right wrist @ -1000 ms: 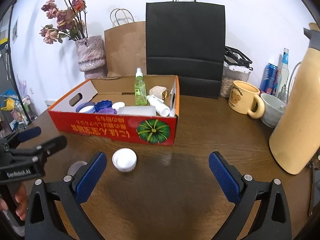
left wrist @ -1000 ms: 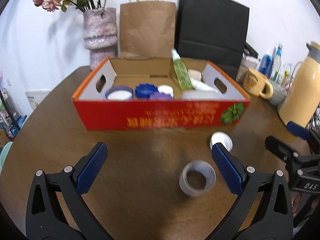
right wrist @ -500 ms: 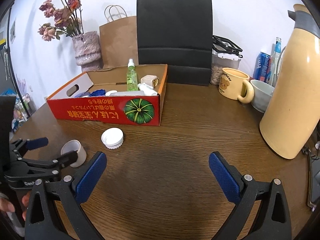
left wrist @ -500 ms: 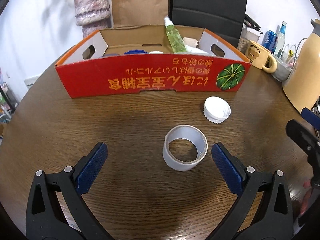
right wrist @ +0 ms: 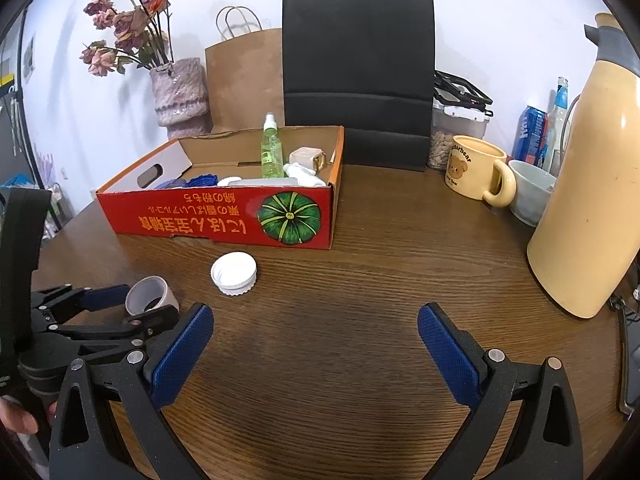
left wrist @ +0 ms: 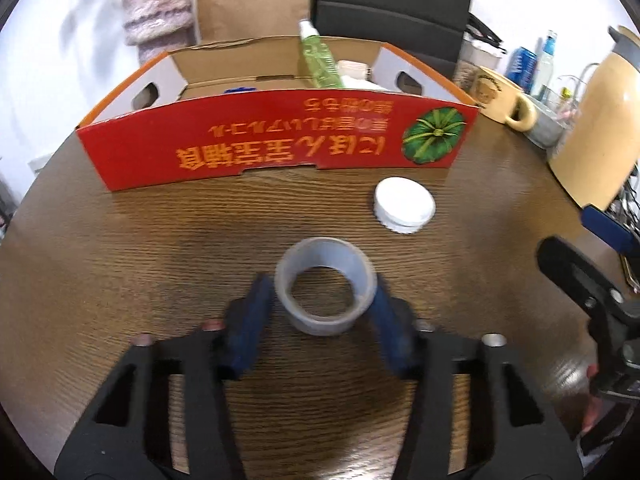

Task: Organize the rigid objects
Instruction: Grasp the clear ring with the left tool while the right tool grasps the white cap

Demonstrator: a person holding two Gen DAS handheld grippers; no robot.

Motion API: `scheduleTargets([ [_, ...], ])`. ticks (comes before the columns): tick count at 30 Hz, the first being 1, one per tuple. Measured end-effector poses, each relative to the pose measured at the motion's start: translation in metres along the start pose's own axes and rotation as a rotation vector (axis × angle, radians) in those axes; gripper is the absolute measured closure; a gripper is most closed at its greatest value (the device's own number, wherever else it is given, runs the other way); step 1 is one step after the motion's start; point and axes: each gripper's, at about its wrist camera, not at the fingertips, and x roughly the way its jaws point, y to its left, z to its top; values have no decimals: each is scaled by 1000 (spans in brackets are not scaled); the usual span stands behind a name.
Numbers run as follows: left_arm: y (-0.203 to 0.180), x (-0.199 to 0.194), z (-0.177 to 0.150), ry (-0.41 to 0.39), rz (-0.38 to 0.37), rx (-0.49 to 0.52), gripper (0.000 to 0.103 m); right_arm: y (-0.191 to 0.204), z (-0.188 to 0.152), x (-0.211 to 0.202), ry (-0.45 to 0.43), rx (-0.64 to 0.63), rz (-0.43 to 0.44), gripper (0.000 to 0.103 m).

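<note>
step in hand, as judged from the layout: pickup of the tape roll (left wrist: 326, 292), one of two loose items left on the bench (left wrist: 140, 260) in front of the red cardboard box (left wrist: 280, 142). the left claw (left wrist: 320, 320) sits at lower centre of the left wrist view, with its blue pads (left wrist: 248, 332) closed in to either side of the roll; the fingers are blurred, so contact on both sides appears likely but a firm clamp cannot be confirmed. the roll stands on the bench with its open core facing up, just below centre frame. in the right wrist view the same roll (right wrist: 152, 294) appears at lower left, between the left claw's fingers. the white cap (left wrist: 404, 206) lies on the bench to the upper right of the roll, near it but apart, just in front of the box wall. the box occupies the upper middle of both views and already contains a green spray bottle (right wrist: 272, 152), blue lids and white containers. the right claw (right wrist: 316, 348) is released, with its jaws spread wide over bare bench at lower centre of its view, holding and touching nothing. next move, as a judgement: complete the squeeze on the roll, lift it clear of the bench, carry it over the near box wall and release inside. the white cap is then the remaining item, within easy reach of the right claw. risk: a thin-walled roll may deform or slip under an uneven squeeze.
</note>
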Motion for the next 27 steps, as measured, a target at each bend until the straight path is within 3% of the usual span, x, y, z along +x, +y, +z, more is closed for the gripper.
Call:
scheduleTargets([
  [12, 4, -14, 4, -49, -19, 21, 63, 6, -2, 5, 15, -5, -1, 0],
  [27, 41, -28, 19, -114, 8, -17, 63, 18, 1, 20, 54, -5, 6, 0],
])
